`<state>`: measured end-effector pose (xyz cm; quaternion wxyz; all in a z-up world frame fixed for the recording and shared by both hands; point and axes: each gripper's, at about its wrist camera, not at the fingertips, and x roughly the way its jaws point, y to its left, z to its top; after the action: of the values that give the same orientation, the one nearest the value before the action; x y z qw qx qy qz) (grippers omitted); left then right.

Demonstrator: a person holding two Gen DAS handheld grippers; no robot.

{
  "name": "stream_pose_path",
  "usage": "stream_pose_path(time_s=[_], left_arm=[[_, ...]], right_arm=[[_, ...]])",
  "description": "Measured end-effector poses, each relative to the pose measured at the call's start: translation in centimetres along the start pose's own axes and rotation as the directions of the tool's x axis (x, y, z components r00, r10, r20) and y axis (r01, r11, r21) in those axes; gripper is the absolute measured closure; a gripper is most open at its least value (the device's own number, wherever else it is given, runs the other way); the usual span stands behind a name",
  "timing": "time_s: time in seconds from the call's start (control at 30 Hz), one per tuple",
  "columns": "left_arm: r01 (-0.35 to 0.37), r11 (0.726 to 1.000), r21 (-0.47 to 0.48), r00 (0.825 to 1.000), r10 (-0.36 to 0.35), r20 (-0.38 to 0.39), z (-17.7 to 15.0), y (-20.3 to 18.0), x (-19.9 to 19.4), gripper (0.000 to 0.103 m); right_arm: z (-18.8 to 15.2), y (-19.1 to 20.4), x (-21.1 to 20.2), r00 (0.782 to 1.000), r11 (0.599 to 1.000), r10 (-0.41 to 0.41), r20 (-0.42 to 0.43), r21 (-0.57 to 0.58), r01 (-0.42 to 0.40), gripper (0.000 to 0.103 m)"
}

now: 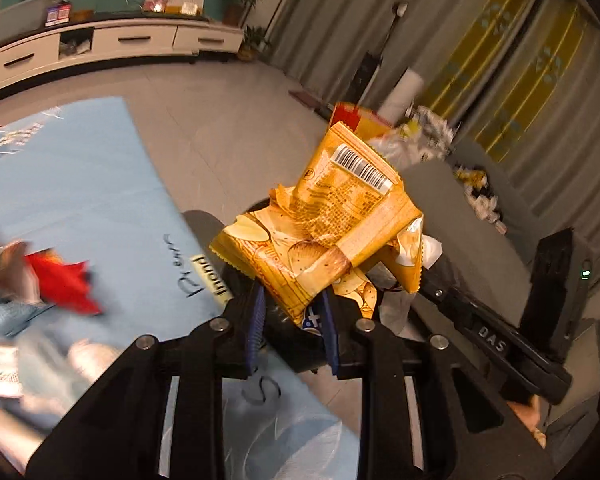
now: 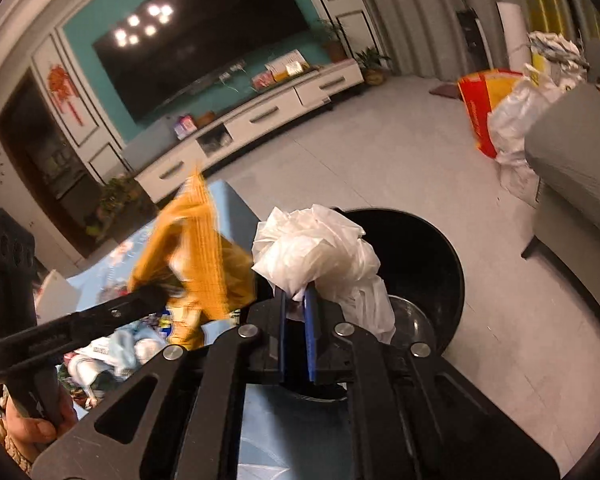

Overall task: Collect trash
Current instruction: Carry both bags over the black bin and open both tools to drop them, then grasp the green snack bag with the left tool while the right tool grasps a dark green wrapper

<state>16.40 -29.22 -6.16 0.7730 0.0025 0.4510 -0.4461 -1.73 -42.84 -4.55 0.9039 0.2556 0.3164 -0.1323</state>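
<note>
Two grippers work over a blue printed tablecloth in a living room with grey floor tiles, a white TV cabinet at upper centre and a dark television above. The left gripper pinches a crumpled yellow chip bag, long axis slanting toward upper right. The right gripper clamps a wadded white plastic bag above a black bin, centre frame.

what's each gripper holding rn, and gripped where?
Left gripper: crumpled yellow chip bag, pinched at its lower edge. Right gripper: wadded white plastic bag, clamped at its bottom.
</note>
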Motion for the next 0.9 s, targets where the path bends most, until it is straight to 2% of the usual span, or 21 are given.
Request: stream_pose_path(time_s=[0.03,0.13,0.2,0.23,0.3,0.37,0.4,0.47,0.5,0.67,0.8,0.9], left_arm=[[-0.012,1.0,0.007,1.0,0.013,-0.017,0.1,-0.1,1.2,0.075],[-0.036,0.999,0.009,0.998,0.037,-0.05,0.4,0.2,3.7,0.073],[-0.042,0.999,0.013,0.997,0.043,-0.062,0.4,0.1,4.4,0.051],[-0.045,0.999,0.014,0.997,0.046,-0.057,0.4,0.0,4.3,0.038],[-0.041,0.999,0.014,0.998,0.042,-0.039,0.2,-0.1,3.6,0.034],[-0.035,0.999,0.006,0.999,0.035,-0.039,-0.2,-0.2,2.5,0.025],[-0.036,0.999,0.0,0.999,0.036,-0.027,-0.5,-0.4,1.6,0.022],[-0.036,0.999,0.003,0.999,0.035,0.027,-1.6,-0.4,-1.0,0.007],[-0.038,0.999,0.0,0.997,0.038,0.062,-2.5,-0.2,-2.9,0.003],[-0.036,0.998,-0.042,0.99,0.041,0.136,-6.7,0.9,-9.6,0.002],[-0.027,0.991,-0.129,0.979,0.053,0.198,-10.0,3.6,-14.6,0.002],[-0.051,0.981,-0.187,0.958,0.101,0.267,-13.0,6.7,-19.3,0.002]], right_arm=[[0.2,-0.4,0.3,1.0,1.0,-0.012,-0.004,0.003,0.012,0.09],[0.4,-1.8,1.9,0.998,0.998,-0.055,-0.031,0.025,0.056,0.076],[0.6,-2.4,2.1,0.997,0.997,-0.07,-0.035,0.041,0.071,0.057],[0.9,-2.6,2.0,0.997,0.996,-0.075,-0.032,0.044,0.076,0.056],[0.6,-2.7,1.5,0.997,0.996,-0.08,-0.022,0.047,0.081,0.052],[0.4,-2.4,0.7,0.997,0.995,-0.077,-0.011,0.055,0.077,0.046],[0.1,-2.1,0.1,0.998,0.996,-0.066,-0.002,0.055,0.066,0.04],[-0.7,-1.4,-1.3,0.999,0.998,-0.039,0.022,0.046,0.038,0.029],[-1.0,-1.0,-1.8,0.999,0.999,-0.029,0.031,0.037,0.028,0.023],[-3.3,2.6,-4.3,0.997,0.996,0.081,0.015,-0.028,-0.081,0.003],[-5.6,6.4,-5.1,0.981,0.979,0.181,-0.064,-0.079,-0.186,0.003],[-7.3,9.9,-5.3,0.968,0.961,0.227,-0.109,-0.134,-0.24,0.003]])
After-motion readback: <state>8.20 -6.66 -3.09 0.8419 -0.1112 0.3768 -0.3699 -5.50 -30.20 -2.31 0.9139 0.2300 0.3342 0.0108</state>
